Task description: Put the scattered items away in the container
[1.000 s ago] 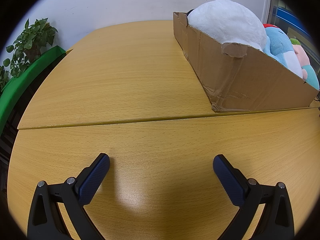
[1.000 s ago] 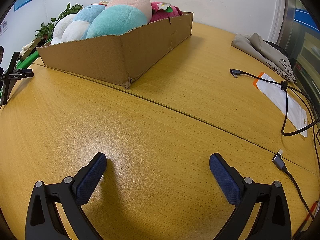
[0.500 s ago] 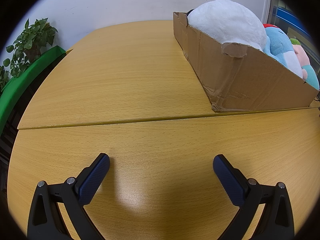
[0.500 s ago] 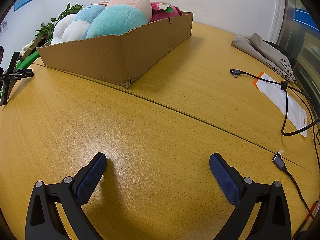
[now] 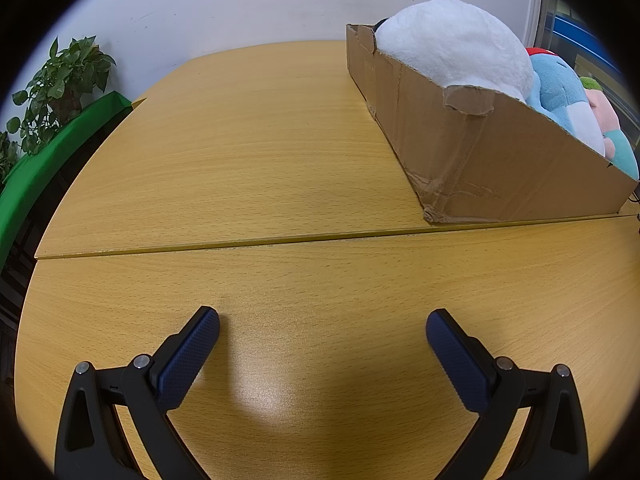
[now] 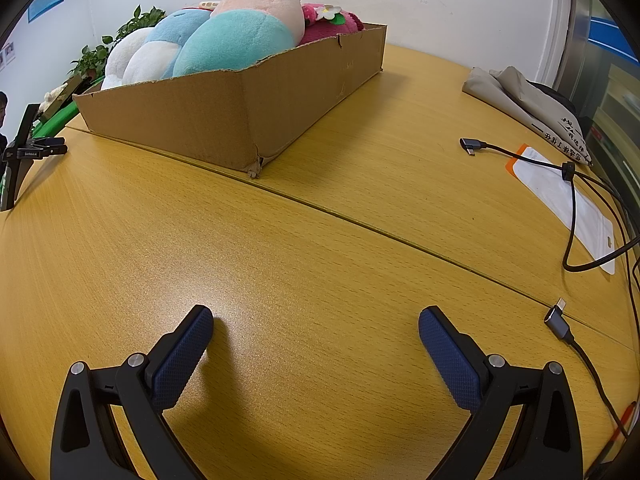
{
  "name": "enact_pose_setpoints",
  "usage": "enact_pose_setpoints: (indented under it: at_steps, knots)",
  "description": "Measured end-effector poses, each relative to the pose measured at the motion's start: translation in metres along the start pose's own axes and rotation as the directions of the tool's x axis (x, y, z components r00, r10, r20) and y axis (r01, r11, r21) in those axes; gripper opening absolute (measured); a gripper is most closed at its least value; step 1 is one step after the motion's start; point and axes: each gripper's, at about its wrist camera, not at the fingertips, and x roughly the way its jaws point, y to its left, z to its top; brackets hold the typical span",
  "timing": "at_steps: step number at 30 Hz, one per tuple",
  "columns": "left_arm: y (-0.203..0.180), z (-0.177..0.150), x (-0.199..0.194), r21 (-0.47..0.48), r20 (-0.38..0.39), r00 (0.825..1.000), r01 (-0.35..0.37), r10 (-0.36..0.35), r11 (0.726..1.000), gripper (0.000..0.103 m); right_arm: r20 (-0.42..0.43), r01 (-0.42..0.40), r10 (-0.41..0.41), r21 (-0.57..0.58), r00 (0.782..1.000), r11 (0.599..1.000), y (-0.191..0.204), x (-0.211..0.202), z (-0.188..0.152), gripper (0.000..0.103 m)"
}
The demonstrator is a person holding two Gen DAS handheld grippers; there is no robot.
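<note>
Resting low over the yellow wood-grain tabletop (image 5: 248, 168), the left claw (image 5: 322, 322) has its blue-padded jaws spread wide with nothing between them, and the right claw (image 6: 316, 318) stands the same way, agape and empty. Nothing has shifted across the last second: both views match their earlier pictures exactly, so neither claw is moving.

The brown cardboard box (image 5: 496, 168) sits at the far right in the left wrist view and at the far left in the right wrist view, on the far side of the seam in the tabletop. It is heaped with soft toys: a white plush (image 5: 452, 40), a light-blue plush (image 6: 180, 36), a turquoise-and-pink plush with a green tuft (image 6: 248, 24), and a dark-pink plush with a flower (image 6: 332, 20).

Off to the right lie black charging cables (image 6: 568, 196), a white flat pouch with an orange edge (image 6: 560, 196) and a folded grey cloth bag (image 6: 520, 92); whether these count as scattered items cannot be told. With no plush left loose on the tabletop and both claws idle, the tidying looks finished or paused.
</note>
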Motion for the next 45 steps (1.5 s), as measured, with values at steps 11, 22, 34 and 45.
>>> enact_pose_setpoints:
  at_steps: [11, 22, 34, 45]
  knots:
    - [0.0002, 0.0000, 0.0001, 0.001, 0.000, 1.000, 0.000, 0.000, 1.000, 0.103, 0.000, 0.000, 0.000, 0.001, 1.000, 1.000, 0.0000, 0.0000, 0.0000, 0.103]
    - [0.0003, 0.0001, 0.0002, 0.001, 0.000, 1.000, 0.001, -0.001, 1.000, 0.103, 0.000, 0.001, -0.001, 0.002, 1.000, 1.000, 0.0002, 0.0000, -0.0002, 0.103]
    - [0.0005, 0.0001, 0.0004, 0.002, 0.000, 1.000, 0.001, -0.001, 1.000, 0.103, -0.001, 0.002, -0.002, 0.008, 1.000, 1.000, -0.0013, 0.0029, 0.0030, 0.103]
    - [0.0006, 0.0002, 0.0005, 0.004, 0.000, 1.000, 0.003, -0.003, 1.000, 0.103, -0.001, -0.016, 0.016, -0.015, 1.000, 1.000, -0.0089, -0.0036, -0.0062, 0.103]
